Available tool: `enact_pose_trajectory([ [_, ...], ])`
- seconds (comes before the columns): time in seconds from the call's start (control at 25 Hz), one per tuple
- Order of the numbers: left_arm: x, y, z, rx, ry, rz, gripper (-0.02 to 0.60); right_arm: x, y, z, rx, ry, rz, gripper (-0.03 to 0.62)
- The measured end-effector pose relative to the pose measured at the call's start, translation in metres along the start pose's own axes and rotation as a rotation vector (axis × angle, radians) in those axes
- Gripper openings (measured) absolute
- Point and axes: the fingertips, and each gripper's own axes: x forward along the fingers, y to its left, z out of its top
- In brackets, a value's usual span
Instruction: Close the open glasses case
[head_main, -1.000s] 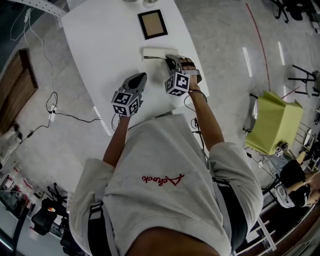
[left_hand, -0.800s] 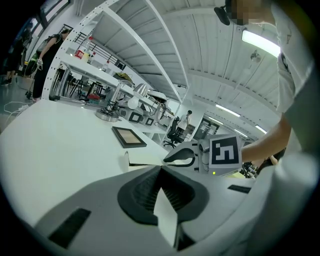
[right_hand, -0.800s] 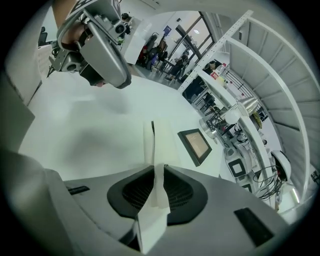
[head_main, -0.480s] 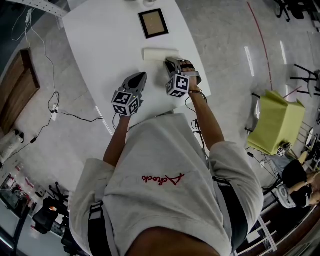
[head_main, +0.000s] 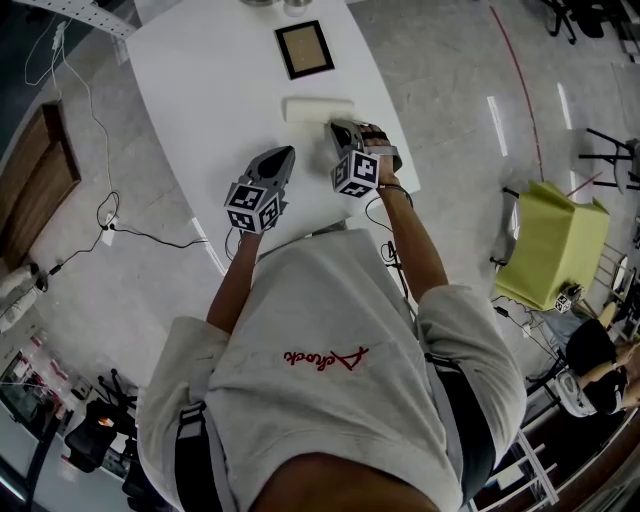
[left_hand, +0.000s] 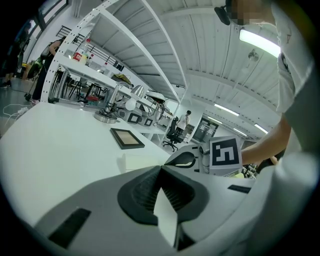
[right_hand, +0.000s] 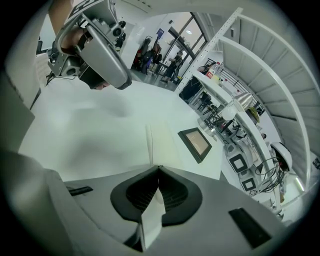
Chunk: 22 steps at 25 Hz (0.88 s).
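Observation:
The cream glasses case (head_main: 316, 108) lies flat with its lid down on the white table (head_main: 180, 80), just beyond my right gripper (head_main: 336, 126). In the right gripper view the case (right_hand: 162, 145) sits right past the gripper (right_hand: 159, 167), whose jaws have just been closing and now meet with nothing between them; whether the tips touch the case I cannot tell. My left gripper (head_main: 283, 152) hovers to the left, nearer the table's front edge, well short of the case (left_hand: 142, 161). Its jaws (left_hand: 159, 167) also meet on nothing.
A dark picture frame (head_main: 305, 48) lies beyond the case, towards the table's far end. A lamp base (left_hand: 106, 116) stands at the far end. The table's right edge runs close to my right hand. A cable (head_main: 110, 215) trails on the floor at the left.
The case's lid, which stood raised at its near side a second ago, has come down and the case lies flat. Both grippers have hardly shifted.

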Motion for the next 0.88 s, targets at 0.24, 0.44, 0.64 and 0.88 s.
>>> enact_pose_trajectory([
  [0.24,-0.006,-0.004,0.002,0.017,-0.010,-0.005,0.025,-0.011,-0.002,0.013,0.105,-0.053,-0.039,0.025],
  [0.44,-0.011,-0.009,0.006,0.036,-0.025,-0.015,0.025,-0.026,-0.010,0.027,0.374,-0.137,-0.062,0.025],
  [0.64,-0.019,-0.015,0.009,0.068,-0.040,-0.036,0.025,-0.045,-0.016,0.041,0.683,-0.262,-0.072,0.025],
  [0.88,-0.034,-0.028,0.013,0.101,-0.061,-0.060,0.025,-0.079,-0.013,0.060,0.787,-0.356,-0.118,0.023],
])
